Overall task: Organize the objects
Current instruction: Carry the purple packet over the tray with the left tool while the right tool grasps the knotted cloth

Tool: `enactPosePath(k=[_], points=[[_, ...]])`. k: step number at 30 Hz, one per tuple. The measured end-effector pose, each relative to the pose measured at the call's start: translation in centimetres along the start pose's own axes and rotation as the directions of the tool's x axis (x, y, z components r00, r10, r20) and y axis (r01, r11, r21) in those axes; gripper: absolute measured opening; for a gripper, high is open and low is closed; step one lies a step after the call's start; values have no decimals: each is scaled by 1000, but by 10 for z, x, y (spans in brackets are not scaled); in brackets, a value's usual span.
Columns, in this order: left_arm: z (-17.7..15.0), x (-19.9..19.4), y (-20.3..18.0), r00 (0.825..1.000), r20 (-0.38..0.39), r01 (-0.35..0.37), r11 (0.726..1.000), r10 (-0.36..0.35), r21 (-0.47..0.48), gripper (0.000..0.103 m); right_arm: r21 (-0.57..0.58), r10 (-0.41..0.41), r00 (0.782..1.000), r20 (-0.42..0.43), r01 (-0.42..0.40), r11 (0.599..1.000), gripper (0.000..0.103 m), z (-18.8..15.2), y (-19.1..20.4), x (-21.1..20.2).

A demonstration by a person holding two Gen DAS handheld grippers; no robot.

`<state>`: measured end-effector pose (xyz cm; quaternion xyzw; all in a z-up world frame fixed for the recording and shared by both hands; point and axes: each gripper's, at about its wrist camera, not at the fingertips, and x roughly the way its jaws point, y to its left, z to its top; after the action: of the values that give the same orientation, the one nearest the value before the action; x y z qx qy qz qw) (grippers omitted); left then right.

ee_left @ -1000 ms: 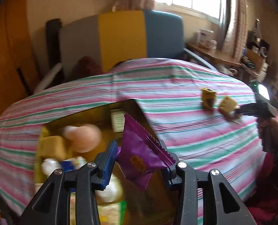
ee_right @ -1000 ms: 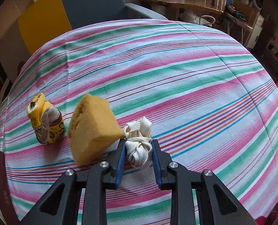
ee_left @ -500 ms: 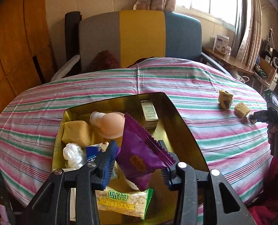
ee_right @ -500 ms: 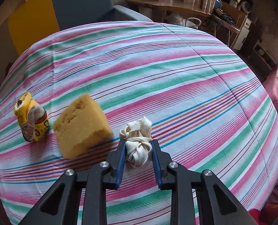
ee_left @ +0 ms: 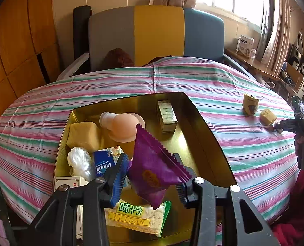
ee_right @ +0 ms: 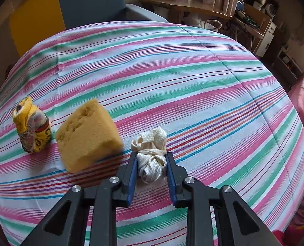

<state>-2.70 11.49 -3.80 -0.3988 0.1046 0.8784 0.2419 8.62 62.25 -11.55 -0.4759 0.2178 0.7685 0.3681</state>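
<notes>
Purple packet (ee_left: 154, 172) clamped in left gripper (ee_left: 152, 176), webbing bundle (ee_right: 150, 160) clamped in right gripper (ee_right: 151, 164)

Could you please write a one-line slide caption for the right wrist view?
Right gripper shut on a white strap bundle on the striped tablecloth, beside a yellow sponge.

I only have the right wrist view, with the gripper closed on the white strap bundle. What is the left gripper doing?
Observer: The left gripper holds a purple snack packet above a gold tray.
Operator: Is there anything in the tray?
Observer: Yes, a yellow sponge, a small carton and a Weidan snack bag, among others.
Operator: Any free space?
Observer: The tray's right side shows bare metal.
</notes>
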Motion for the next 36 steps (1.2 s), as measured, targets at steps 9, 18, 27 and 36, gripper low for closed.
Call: enactPosePath(k=[9, 18, 27, 36], points=[[2, 2, 0, 1000, 0, 1, 1000, -1, 7, 43, -16, -11, 1000, 1, 11, 1000, 26, 1, 1, 0], [15, 26, 42, 969, -81, 210, 952, -233, -224, 43, -21, -16, 1000, 2, 16, 1000, 26, 0, 2, -1], [32, 49, 23, 957, -110, 248, 952, -269, -178, 43, -31, -24, 1000, -1, 24, 999, 26, 0, 4, 0], [39, 103, 0, 955, -216, 178, 976, -203, -128, 44, -34, -27, 1000, -2, 26, 999, 26, 1, 5, 0]])
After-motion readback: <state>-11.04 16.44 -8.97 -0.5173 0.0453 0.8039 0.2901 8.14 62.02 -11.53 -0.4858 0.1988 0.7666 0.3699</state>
